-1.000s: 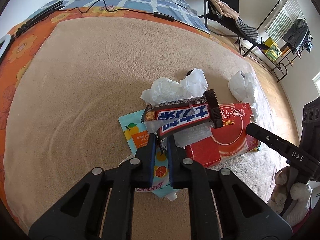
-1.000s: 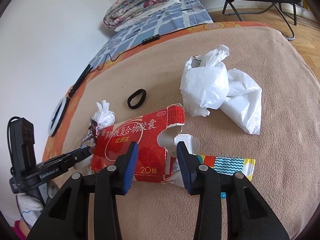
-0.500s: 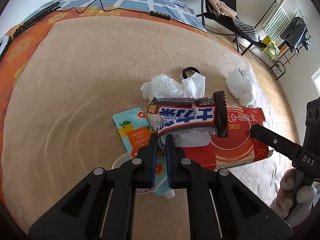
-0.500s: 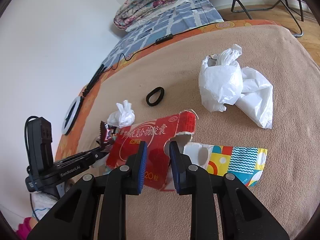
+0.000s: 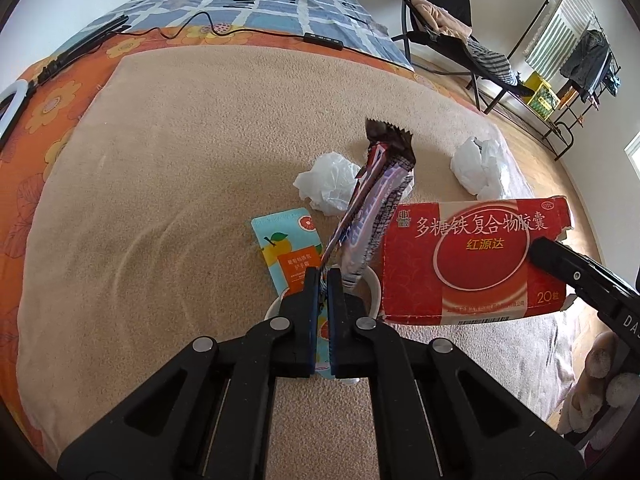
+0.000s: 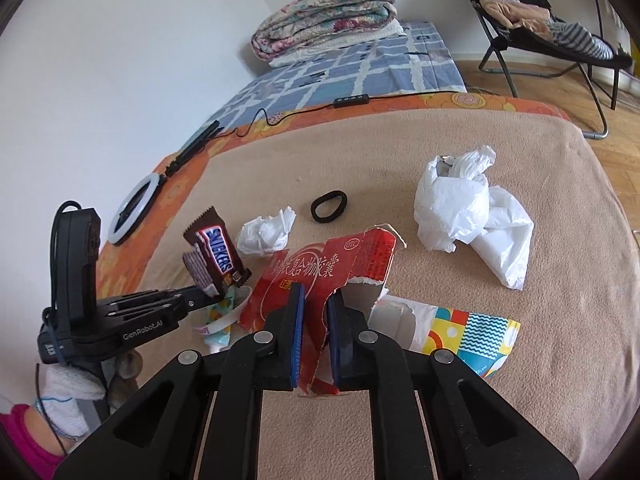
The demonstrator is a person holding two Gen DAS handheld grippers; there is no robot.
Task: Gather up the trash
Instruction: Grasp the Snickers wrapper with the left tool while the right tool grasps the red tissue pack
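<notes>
My left gripper [image 5: 323, 276] is shut on a brown Snickers wrapper [image 5: 374, 200], held upright above the beige blanket; it also shows in the right wrist view [image 6: 218, 254]. My right gripper [image 6: 316, 300] is shut on a torn red medicine box [image 6: 320, 276], lifted off the bed; the box shows in the left wrist view [image 5: 472, 256]. On the blanket lie an orange-and-blue sachet [image 5: 290, 252], a small crumpled white bag [image 5: 328, 184], a larger white plastic bag [image 6: 468, 208] and a colourful wavy-pattern wrapper [image 6: 468, 336].
A white cup rim [image 5: 374, 288] lies under the left fingers. A black hair tie [image 6: 329, 207] lies mid-blanket. A ring light [image 6: 134, 208], cable and remote [image 5: 322, 40] sit at the far bed edge. A folding chair [image 5: 448, 28] stands on the wooden floor.
My left gripper has lifted the Snickers wrapper and turned it from flat to upright. My right gripper has closed on the red box and raised it off the blanket.
</notes>
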